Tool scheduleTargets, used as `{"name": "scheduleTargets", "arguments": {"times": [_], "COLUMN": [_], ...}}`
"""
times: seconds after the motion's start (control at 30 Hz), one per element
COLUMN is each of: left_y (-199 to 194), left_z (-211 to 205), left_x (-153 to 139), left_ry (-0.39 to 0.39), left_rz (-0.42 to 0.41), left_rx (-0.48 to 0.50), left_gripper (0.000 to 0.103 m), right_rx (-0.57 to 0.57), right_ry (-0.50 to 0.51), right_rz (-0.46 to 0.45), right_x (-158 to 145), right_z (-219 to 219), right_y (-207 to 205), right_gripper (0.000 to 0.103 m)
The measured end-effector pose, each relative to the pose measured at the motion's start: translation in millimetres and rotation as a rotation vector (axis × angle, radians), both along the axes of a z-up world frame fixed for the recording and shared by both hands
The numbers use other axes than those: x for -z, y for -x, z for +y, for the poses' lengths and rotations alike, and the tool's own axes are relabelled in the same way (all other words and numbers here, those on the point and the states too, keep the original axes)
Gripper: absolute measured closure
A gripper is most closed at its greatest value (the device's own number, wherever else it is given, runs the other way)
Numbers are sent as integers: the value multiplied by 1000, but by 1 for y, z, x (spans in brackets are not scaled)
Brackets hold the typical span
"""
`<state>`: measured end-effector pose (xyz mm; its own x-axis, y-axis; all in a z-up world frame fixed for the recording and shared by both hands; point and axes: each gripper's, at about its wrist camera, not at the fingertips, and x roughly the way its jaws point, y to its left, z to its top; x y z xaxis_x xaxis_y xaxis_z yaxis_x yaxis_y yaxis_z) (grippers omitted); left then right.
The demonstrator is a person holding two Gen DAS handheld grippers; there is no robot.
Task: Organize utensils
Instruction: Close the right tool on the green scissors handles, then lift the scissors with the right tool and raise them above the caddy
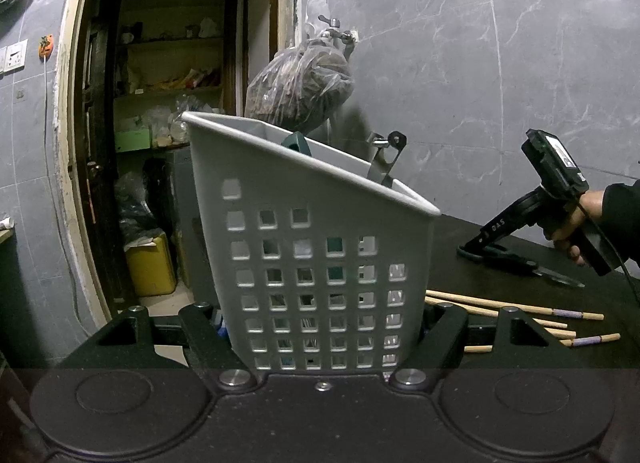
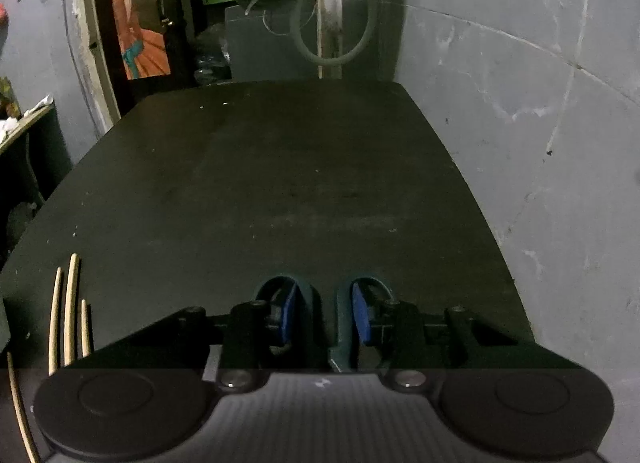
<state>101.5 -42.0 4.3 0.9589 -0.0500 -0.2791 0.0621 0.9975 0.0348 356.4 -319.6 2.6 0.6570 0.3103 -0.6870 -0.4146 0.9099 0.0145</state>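
My left gripper (image 1: 324, 327) is shut on a grey perforated utensil basket (image 1: 320, 247) and holds it tilted over the black table (image 1: 500, 291). A dark green handle (image 1: 297, 143) and a metal tool (image 1: 387, 159) stick out of the basket's top. Several wooden chopsticks (image 1: 520, 313) lie on the table to the right; they also show in the right wrist view (image 2: 70, 311). My right gripper (image 2: 324, 315) is low on the table, its blue pads (image 2: 362, 317) around the dark green handles of scissors (image 2: 316, 303). The scissors (image 1: 520, 265) also show in the left wrist view, under that gripper (image 1: 472, 251).
A grey marble wall (image 2: 540, 103) runs along the table's right side. A plastic bag of dark stuff (image 1: 300, 91) hangs from a tap behind the basket. An open doorway (image 1: 160, 103) to a storeroom with shelves and a yellow canister (image 1: 152, 267) is at the left.
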Motion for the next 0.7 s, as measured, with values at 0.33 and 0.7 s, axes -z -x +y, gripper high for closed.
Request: {"name": "scheduleTargets", "arguments": {"times": [0.33,0.7], "left_y": [0,-5], "left_z": [1,2], "left_x": [1,0], "left_ry": [4,7], "left_rz": [1,8], "left_rx": [2,2], "left_gripper": [26,26], "right_rx": [17,34], "right_ry": [19,11], "right_rz": [54,38], "right_x": [-4,-2], "right_z": [4,2], "right_y": [1,4], "right_gripper": [61,70]}}
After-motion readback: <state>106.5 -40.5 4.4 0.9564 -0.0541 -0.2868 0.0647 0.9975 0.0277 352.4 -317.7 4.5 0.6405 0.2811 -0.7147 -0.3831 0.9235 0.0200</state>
